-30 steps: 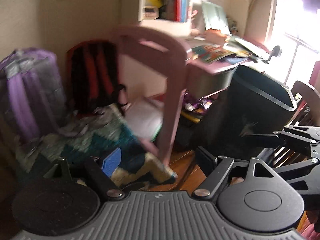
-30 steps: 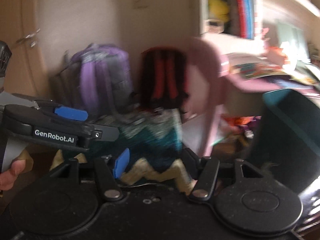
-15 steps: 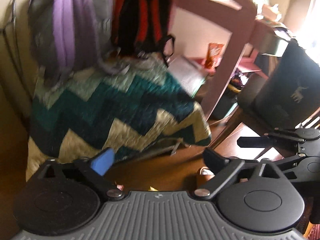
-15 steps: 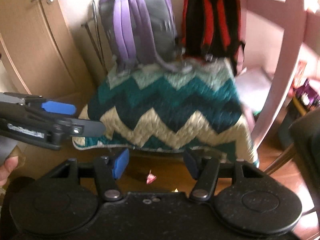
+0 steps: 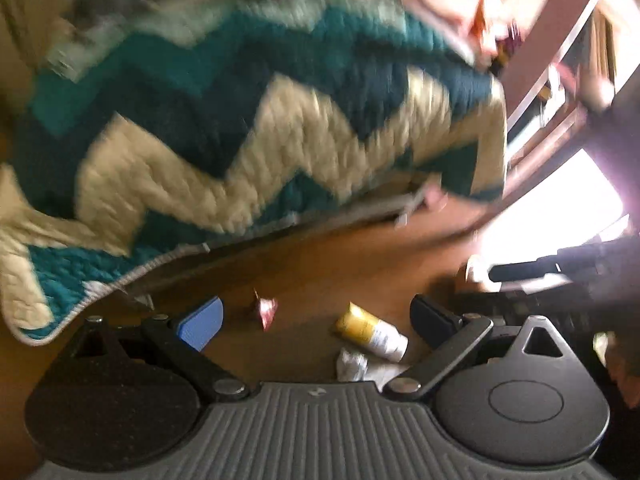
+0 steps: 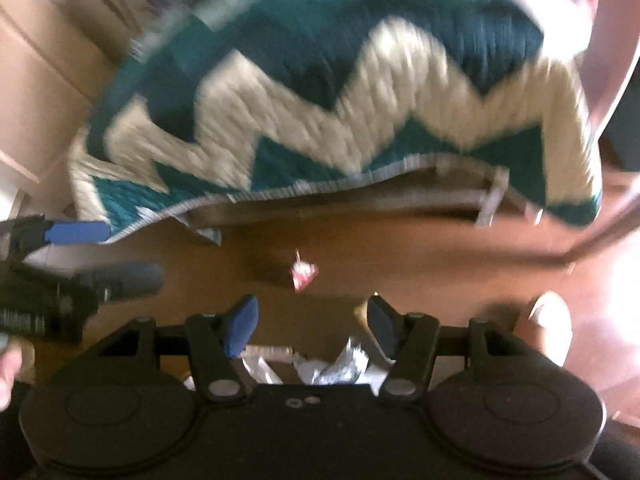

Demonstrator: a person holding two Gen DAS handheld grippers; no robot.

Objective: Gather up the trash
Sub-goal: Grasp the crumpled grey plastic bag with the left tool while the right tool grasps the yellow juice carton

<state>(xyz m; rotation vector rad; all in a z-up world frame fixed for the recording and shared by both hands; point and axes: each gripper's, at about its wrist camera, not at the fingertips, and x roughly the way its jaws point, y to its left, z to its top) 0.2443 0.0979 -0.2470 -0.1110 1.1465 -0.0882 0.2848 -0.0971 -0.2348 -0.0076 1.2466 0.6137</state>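
Trash lies on the wooden floor. In the left wrist view a small pink wrapper [image 5: 266, 309], a yellow-and-white tube [image 5: 370, 331] and crumpled white paper [image 5: 354, 365] lie between the fingers of my open, empty left gripper [image 5: 316, 320]. In the right wrist view the pink wrapper [image 6: 303, 273] lies just beyond my open, empty right gripper [image 6: 312, 320], and crumpled white paper [image 6: 332, 368] lies below it. The left gripper [image 6: 76, 256] shows at the left edge there; the right gripper [image 5: 560, 268] shows at the right in the left wrist view.
A teal and cream zigzag quilt [image 5: 248, 128] hangs over a low metal frame [image 6: 486, 204] just beyond the trash. A pink chair leg [image 6: 612, 80] stands at the right. A wooden wardrobe [image 6: 36, 80] is at the left.
Both grippers have tilted down and moved closer to the floor. The backpacks and desk have left the view; the trash on the floor has come into view between the fingers.
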